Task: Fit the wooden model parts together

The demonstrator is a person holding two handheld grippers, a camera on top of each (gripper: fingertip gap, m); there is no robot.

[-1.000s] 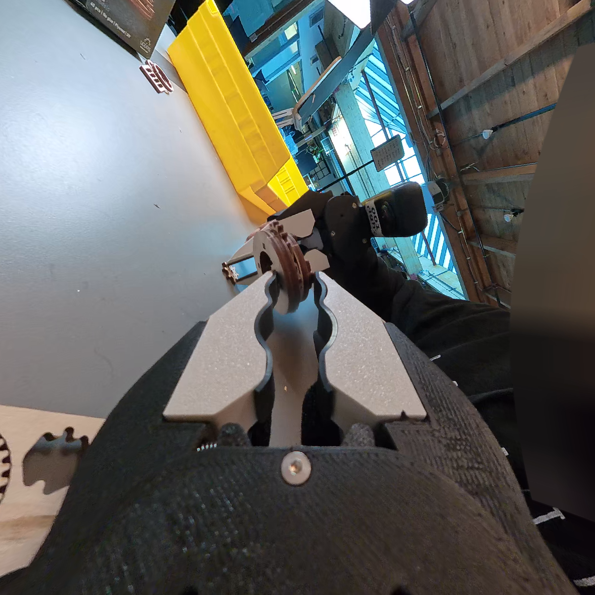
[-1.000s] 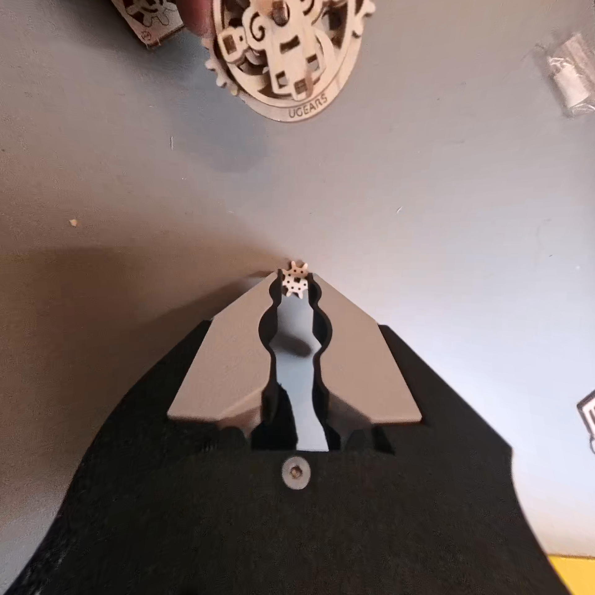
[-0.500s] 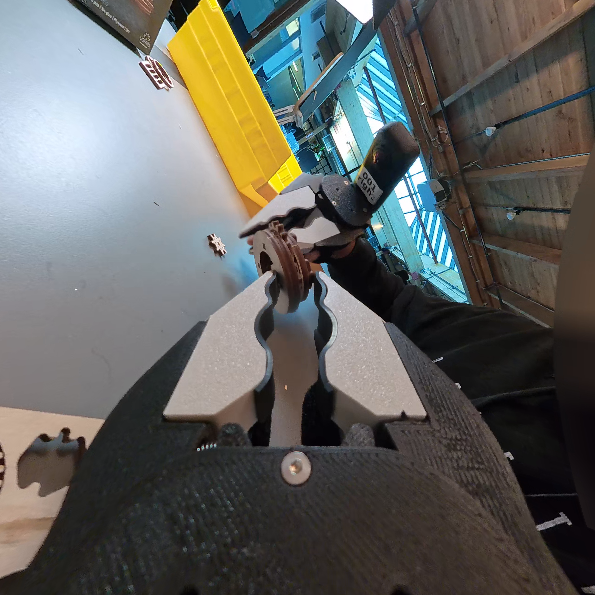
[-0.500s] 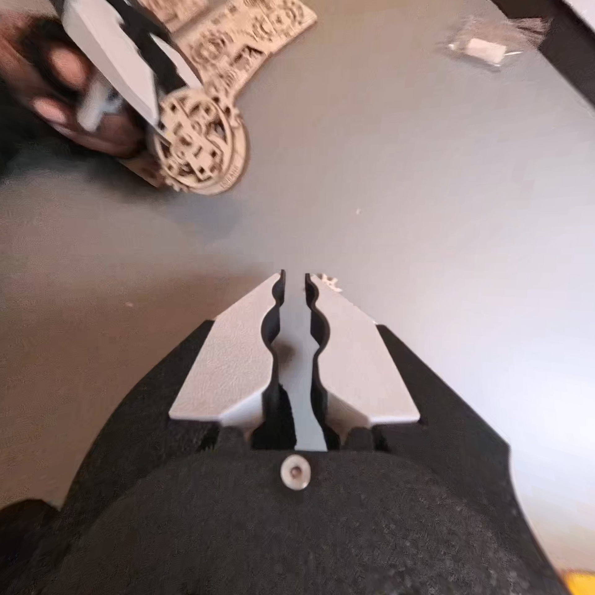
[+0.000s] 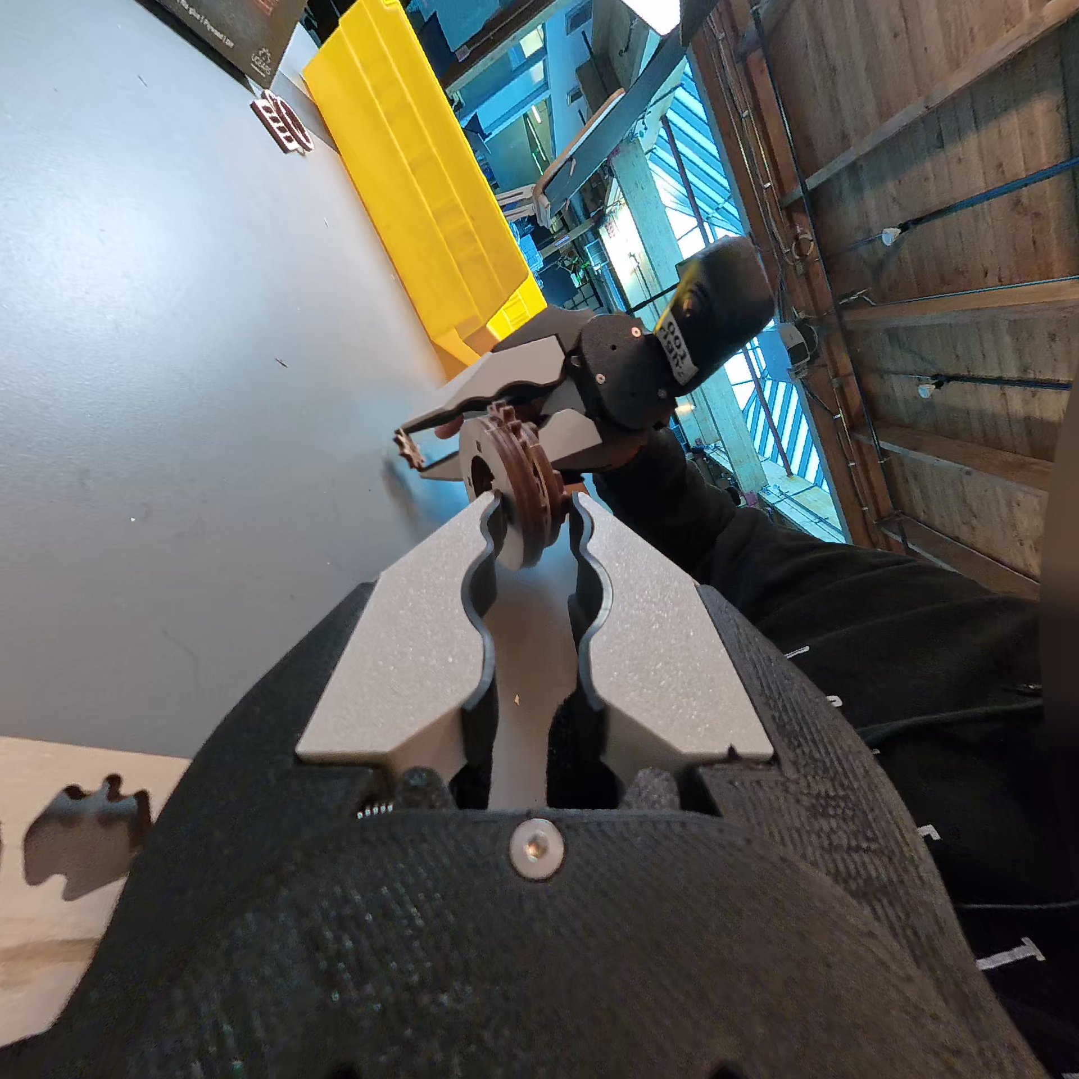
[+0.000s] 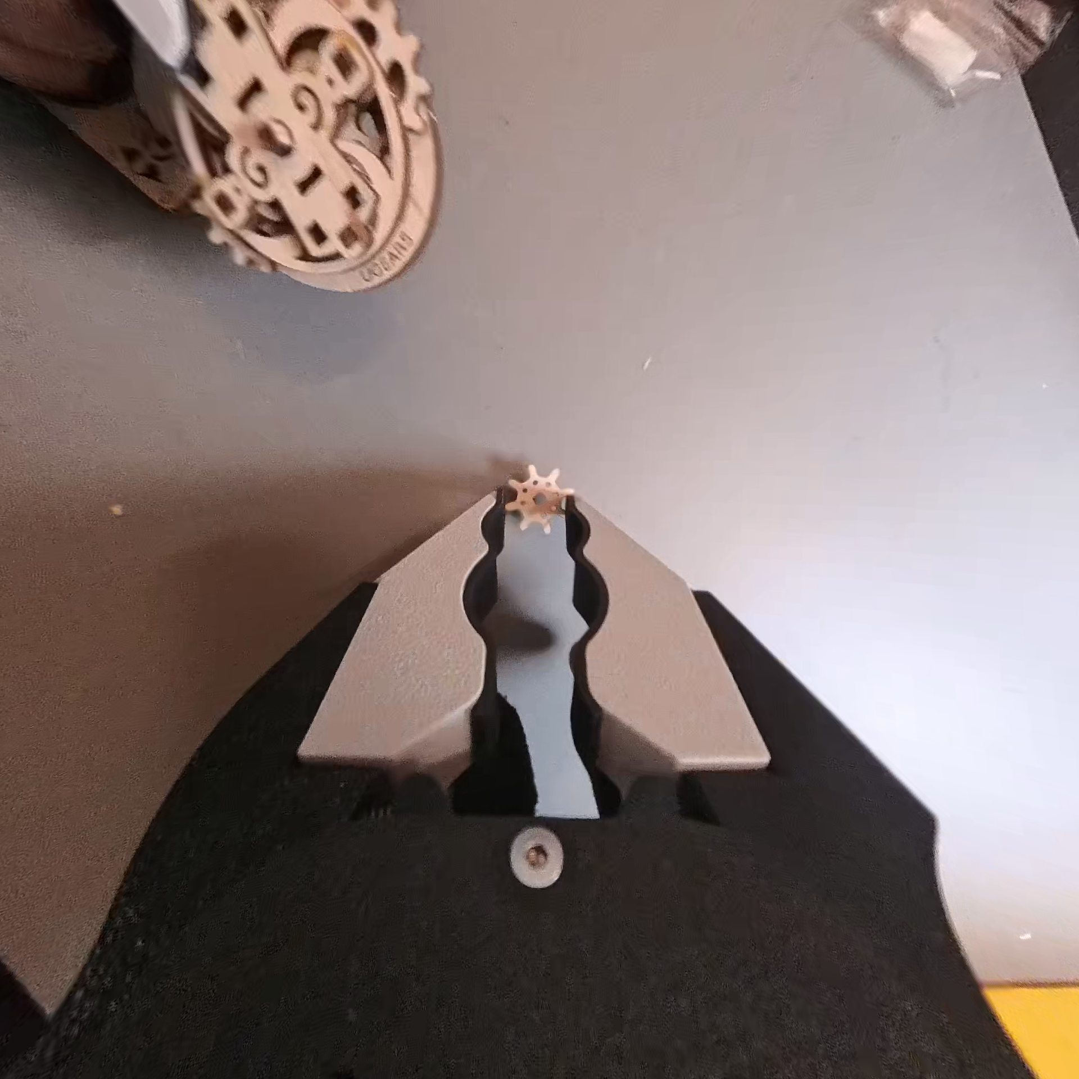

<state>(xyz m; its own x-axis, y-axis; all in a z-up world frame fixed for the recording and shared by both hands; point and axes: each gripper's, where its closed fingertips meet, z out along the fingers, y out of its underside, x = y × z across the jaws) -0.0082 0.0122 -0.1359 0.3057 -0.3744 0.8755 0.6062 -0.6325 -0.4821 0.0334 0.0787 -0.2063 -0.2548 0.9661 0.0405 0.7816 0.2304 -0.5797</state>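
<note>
Right wrist view first: the right gripper [image 6: 536, 507] has its grey fingers [image 6: 409, 654] drawn in narrow on a tiny pale star-toothed gear [image 6: 538, 499], pinched at the very tips just above the grey tabletop [image 6: 759, 350]. A short way off, up and to the left in that view, hangs the round wooden gear assembly [image 6: 327, 157], a stack of fretwork discs with teeth at the rim, blurred at the edges. A small clear plastic bag [image 6: 940, 47] lies farther away on the tabletop, and a corner of yellow shows at the bottom right.

From the left wrist view, the left gripper [image 5: 534, 505] holds that same wooden gear assembly [image 5: 514, 490] edge-on between its fingertips, the fingers [image 5: 409, 642] closed narrow around the discs and lifted clear of the tabletop [image 5: 175, 350]. Just behind the assembly the right gripper [image 5: 416, 452] reaches in from the right, carrying the little gear [image 5: 409, 446] at its tips, close to the assembly but apart from it. A black sleeve [image 5: 817, 613] runs back from that gripper. Beyond, a long yellow bin [image 5: 420, 175] sits along the far edge of the tabletop, with a small dark brown wooden part [image 5: 283, 124] lying beside it. At the near left edge a pale plywood sheet [image 5: 58, 911] with a cut-out hole rests on the tabletop.
</note>
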